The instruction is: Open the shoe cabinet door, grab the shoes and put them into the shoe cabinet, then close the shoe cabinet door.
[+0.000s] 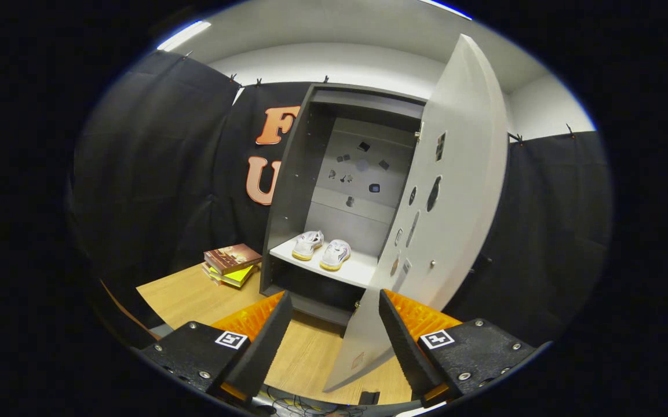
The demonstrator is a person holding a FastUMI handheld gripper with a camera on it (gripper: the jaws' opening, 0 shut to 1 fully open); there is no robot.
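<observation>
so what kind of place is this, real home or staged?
Likely a staged recording booth: black cloth wall clipped up around a shoe cabinet, its door open and shoes on the shelf, books beside it. The tongs are open, holding nothing.

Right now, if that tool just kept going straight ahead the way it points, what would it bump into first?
Probably the open door. The tool is open and holds nothing, and the door's lower edge swings out into the gap between its fingers, nearer than the cabinet and the shoes on the shelf. Depth is hard to judge here.
</observation>
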